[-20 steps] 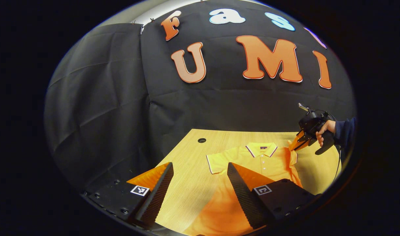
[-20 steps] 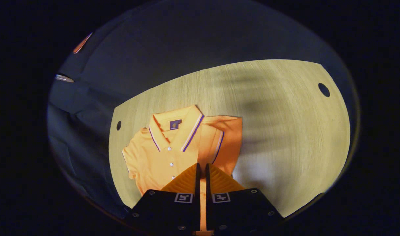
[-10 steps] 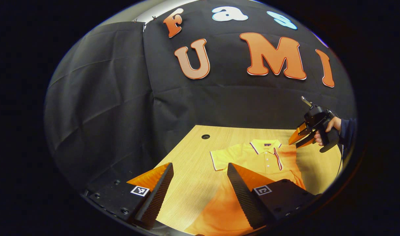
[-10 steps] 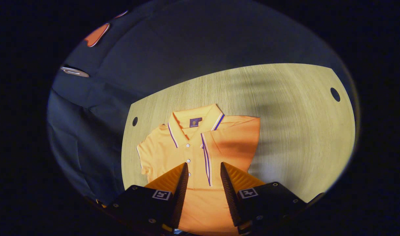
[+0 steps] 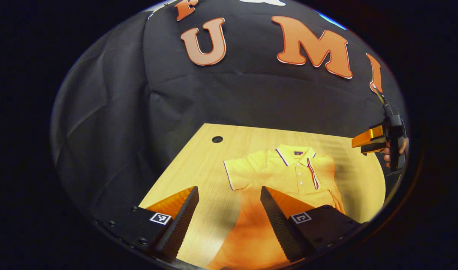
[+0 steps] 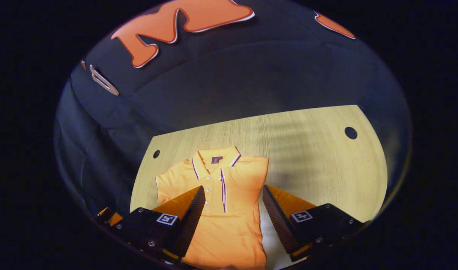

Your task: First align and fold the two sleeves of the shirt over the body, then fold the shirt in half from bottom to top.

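Orange polo shirt [image 6: 229, 210] lies on the pale wooden table [image 6: 319, 157], one sleeve folded over. Right tongs [image 6: 232, 210] now gape wide and empty after releasing it; left tongs [image 5: 229, 213] hover wide, lower frame.

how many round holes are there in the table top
2: one hole near the table's back edge beside the shirt's unfolded sleeve, another hole near the opposite back corner. More may be hidden.
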Demonstrator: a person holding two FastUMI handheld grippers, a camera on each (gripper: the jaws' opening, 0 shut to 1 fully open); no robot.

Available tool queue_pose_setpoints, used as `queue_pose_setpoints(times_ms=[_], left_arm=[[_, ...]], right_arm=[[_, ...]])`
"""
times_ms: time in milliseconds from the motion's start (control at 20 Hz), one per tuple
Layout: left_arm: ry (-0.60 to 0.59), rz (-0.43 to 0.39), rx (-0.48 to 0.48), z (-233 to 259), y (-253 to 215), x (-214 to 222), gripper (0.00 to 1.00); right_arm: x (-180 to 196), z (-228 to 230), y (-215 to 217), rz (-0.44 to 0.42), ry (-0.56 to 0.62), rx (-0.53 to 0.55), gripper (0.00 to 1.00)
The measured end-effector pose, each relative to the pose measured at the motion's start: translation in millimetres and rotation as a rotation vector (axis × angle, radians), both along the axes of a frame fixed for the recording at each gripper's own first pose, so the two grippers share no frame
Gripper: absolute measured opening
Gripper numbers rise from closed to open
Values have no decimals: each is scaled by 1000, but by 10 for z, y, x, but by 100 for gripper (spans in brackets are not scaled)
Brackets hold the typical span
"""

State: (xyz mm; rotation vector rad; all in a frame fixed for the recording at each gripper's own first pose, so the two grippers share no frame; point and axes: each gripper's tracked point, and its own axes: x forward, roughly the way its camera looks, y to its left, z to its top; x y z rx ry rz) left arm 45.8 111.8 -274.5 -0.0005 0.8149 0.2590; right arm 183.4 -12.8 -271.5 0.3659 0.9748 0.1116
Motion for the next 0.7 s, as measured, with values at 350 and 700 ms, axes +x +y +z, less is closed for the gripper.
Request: queue_pose_setpoints(times_ms=[350,700], left_arm=[[144,-85,-120,-628,257,658,100],[374,-39,-239,-1364,448,1020,100]], right_arm=[[-377,460,-245,-175,-130,-85,98],[-809,692,-376,-263,-186,-187,99]])
